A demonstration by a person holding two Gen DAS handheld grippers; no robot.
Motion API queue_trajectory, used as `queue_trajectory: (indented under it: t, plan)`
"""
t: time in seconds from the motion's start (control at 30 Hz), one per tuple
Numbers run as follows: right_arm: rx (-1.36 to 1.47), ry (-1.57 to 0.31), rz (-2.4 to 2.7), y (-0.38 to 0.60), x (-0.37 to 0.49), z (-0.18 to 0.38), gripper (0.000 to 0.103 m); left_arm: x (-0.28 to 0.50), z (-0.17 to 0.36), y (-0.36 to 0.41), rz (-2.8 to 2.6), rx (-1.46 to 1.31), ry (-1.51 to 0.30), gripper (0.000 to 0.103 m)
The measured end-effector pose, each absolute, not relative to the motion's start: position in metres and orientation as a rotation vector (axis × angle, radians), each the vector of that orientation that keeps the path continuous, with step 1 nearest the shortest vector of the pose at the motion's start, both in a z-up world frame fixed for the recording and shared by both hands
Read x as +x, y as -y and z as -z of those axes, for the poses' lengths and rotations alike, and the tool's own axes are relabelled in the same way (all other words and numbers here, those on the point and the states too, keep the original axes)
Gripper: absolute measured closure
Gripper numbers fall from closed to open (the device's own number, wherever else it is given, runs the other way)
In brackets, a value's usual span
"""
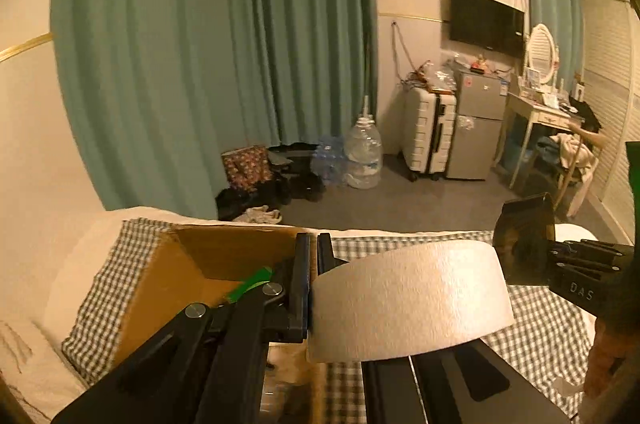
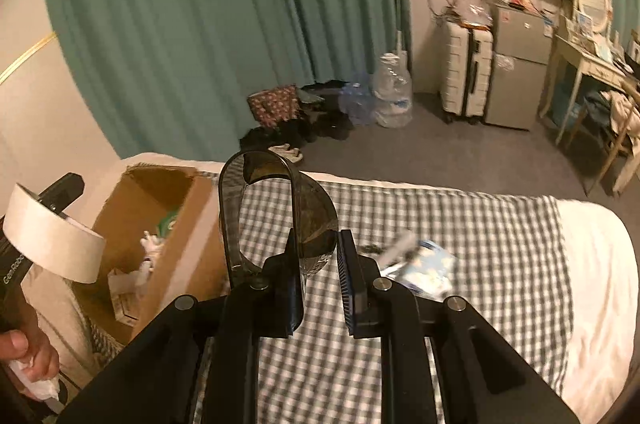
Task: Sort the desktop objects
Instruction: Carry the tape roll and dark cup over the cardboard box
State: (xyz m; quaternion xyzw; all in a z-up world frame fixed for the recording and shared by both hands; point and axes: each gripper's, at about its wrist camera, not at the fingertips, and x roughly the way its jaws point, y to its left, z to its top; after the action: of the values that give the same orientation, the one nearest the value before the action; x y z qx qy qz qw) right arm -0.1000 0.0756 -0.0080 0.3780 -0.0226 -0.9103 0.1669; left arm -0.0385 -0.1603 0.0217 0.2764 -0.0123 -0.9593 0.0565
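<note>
Left wrist view — left gripper (image 1: 314, 288) clamps tape roll (image 1: 412, 300); right gripper (image 2: 320, 276) half-open, dark clip (image 2: 276, 208) at its left finger.

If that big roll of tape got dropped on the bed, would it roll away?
Maybe a little. The tape roll is a round, wide ring, so on its edge it could roll; the soft checked cloth would probably slow it. Landing flat, it would likely stay put. It looks stiff and light, keeping its shape in the left gripper.
</note>
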Motion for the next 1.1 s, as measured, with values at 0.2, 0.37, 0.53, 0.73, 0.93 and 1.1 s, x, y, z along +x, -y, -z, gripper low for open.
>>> queue_trajectory:
  t: [0.2,0.37,0.53,0.73,0.93,1.1]
  plan:
    - [0.994,0.003,2.537,-0.025,-0.096,0.006,0.086,-0.037,-0.018,0.201,2.792,0.77,0.075,0.1]
    - [0.986,-0.013,2.456,0.007,-0.099,0.01,0.086,-0.04,-0.007,0.236,2.748,0.779,0.008,0.1]
    - [0.961,-0.07,2.389,0.042,-0.104,0.02,0.086,-0.048,0.011,0.267,2.683,0.828,-0.045,0.099]
    - [0.976,-0.131,2.314,0.086,-0.112,0.041,0.086,-0.063,0.046,0.293,2.602,0.931,-0.058,0.099]
    - [1.023,-0.162,2.225,0.114,-0.124,0.066,0.086,-0.073,0.068,0.301,2.559,1.015,-0.061,0.087]
    - [1.058,-0.168,2.188,0.131,-0.133,0.08,0.085,-0.082,0.081,0.3,2.511,1.073,-0.017,0.042]
